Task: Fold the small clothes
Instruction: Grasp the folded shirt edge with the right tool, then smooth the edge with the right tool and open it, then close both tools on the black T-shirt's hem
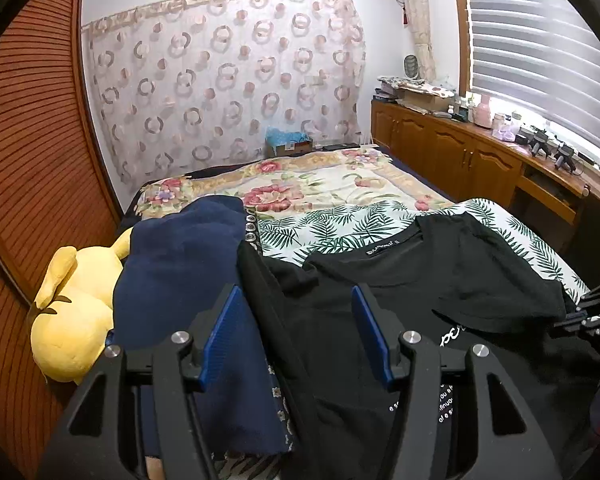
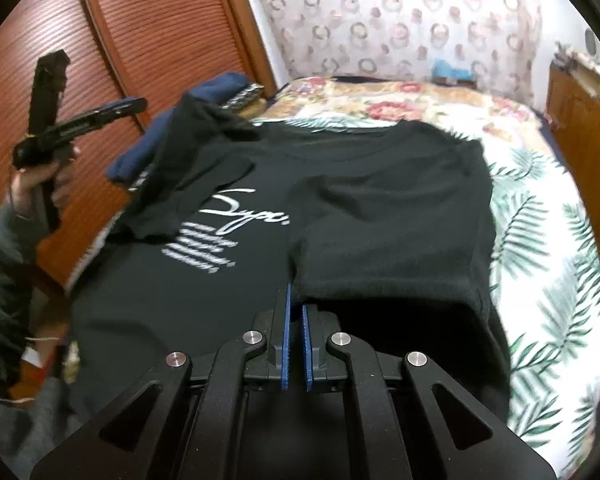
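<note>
A black T-shirt (image 2: pixel 380 208) with white script print lies on the bed, its right side folded over the middle; it also shows in the left wrist view (image 1: pixel 440 280). My left gripper (image 1: pixel 296 312) is open and empty, above the shirt's left edge and a navy garment (image 1: pixel 180 264). My right gripper (image 2: pixel 295 320) is shut on the hem of the shirt's folded-over part, near the front edge. In the right wrist view the left gripper (image 2: pixel 136 106) is held up at the far left by a hand.
A leaf-print sheet (image 2: pixel 540 240) and a floral blanket (image 1: pixel 320 188) cover the bed. A yellow plush toy (image 1: pixel 72 316) lies at the bed's left, by the wooden slatted wardrobe (image 1: pixel 28 140). Wooden cabinets (image 1: pixel 460 156) with clutter run along the right under the window.
</note>
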### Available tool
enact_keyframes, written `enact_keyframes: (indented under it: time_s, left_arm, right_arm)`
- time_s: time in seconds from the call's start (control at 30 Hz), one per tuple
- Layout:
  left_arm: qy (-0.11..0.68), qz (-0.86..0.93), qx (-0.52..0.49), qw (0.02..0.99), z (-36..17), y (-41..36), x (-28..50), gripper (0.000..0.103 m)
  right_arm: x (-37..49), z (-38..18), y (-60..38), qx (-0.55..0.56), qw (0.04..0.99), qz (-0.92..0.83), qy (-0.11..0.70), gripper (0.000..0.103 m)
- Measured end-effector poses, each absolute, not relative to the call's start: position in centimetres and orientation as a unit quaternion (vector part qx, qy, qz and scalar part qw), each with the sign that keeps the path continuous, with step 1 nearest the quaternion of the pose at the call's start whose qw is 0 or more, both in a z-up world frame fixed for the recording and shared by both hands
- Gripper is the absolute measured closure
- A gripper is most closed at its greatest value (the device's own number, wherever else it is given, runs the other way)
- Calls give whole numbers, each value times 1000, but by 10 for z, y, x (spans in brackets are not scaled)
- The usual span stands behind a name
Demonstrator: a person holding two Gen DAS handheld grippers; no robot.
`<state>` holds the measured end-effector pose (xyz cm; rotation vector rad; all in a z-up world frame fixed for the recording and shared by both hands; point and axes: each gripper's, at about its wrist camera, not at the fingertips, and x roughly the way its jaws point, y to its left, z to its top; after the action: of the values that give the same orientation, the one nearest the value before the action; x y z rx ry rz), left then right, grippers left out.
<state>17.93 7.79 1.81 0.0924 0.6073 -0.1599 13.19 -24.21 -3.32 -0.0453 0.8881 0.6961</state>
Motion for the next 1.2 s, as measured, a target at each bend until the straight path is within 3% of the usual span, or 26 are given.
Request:
enact_keyframes:
  time_s: [0.1,0.17,0.5,0.73,0.97,1.07,1.2]
  left_arm:
    - [300,-79,45,950,17,79,179,47]
    - [303,-78,43,949,17,79,178,47]
    - [321,-68,39,944,7,88,199,47]
    - [334,-60,34,940,-2,96,218,47]
    - [343,-67,36,936,-11,98,234,47]
    - [349,-75,34,934,-14,98,240,56]
    - [355,-75,38,931,-17,96,248,58]
  right_arm:
    - [127,-36,-236,-14,839,329,432,95]
    - [126,-40,-231,-26,839,321,439,77]
    - [123,-22,-226,-64,855,309,412,72]
    - [158,4,-239,-78,877,283,381,63]
    - [221,-1,-254,-114,894,231,366,61]
    - [249,-14,-261,-123,896,215,368,61]
    - [287,-37,-271,-130,893,195,385,61]
